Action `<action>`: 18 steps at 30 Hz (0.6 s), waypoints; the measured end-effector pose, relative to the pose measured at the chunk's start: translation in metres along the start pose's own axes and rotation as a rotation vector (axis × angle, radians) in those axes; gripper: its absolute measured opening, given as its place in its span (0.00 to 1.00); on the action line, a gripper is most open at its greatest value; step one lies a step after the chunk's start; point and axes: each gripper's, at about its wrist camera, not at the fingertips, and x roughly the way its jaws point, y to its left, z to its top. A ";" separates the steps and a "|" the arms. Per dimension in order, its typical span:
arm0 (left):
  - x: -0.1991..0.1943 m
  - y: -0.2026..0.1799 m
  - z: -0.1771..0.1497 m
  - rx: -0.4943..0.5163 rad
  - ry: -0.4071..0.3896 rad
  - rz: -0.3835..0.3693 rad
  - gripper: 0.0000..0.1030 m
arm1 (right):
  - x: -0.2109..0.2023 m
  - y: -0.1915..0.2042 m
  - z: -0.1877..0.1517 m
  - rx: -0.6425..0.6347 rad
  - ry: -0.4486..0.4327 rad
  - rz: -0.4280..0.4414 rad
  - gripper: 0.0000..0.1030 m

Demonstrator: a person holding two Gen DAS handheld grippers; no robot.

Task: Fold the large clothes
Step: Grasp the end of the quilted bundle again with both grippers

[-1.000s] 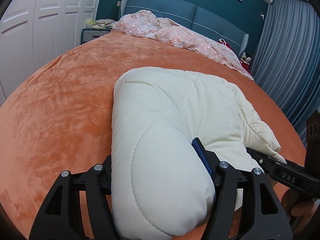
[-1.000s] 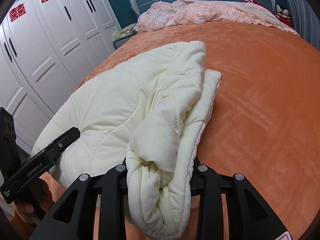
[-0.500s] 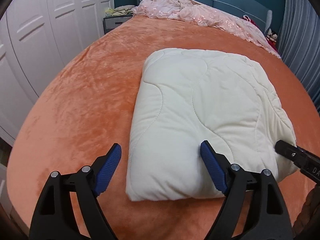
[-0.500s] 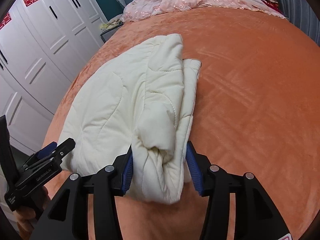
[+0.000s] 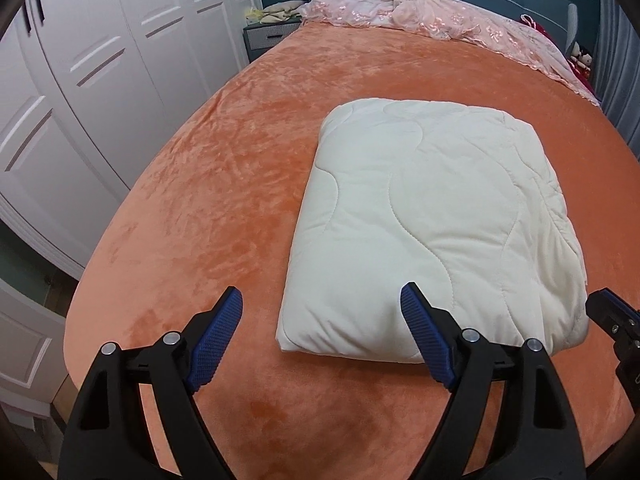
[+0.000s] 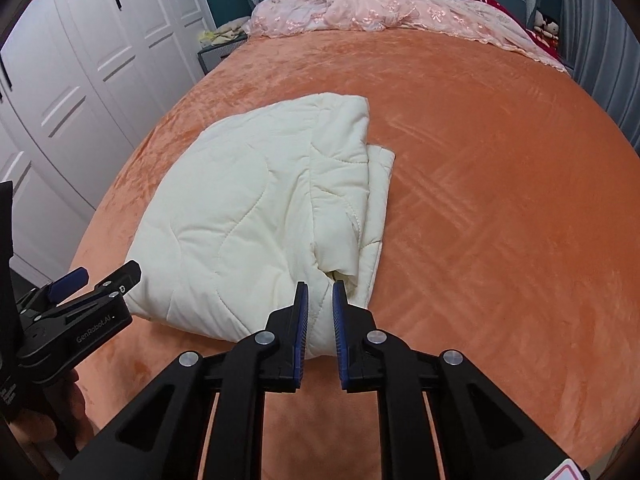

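While we look along our left gripper (image 5: 320, 322), its jaws stand wide and empty just short of the cream quilted comforter (image 5: 432, 216), folded into a plump rectangle on the orange bedspread (image 5: 224, 184). It looks soft, bulky and light, so thick edges or corners should suit best. From the right wrist, our right gripper (image 6: 320, 308) has its jaws narrow, seemingly pinching the comforter's near corner, where looser layers bunch along its right side.
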 end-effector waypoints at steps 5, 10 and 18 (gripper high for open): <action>0.024 -0.008 -0.001 -0.006 0.056 0.005 0.77 | 0.030 0.000 -0.001 0.008 0.047 -0.053 0.14; 0.039 -0.014 -0.005 -0.011 0.079 0.000 0.79 | 0.052 -0.008 -0.007 0.026 0.097 -0.054 0.14; 0.058 -0.015 -0.012 -0.018 0.092 -0.009 0.87 | 0.078 -0.007 -0.013 0.010 0.126 -0.063 0.19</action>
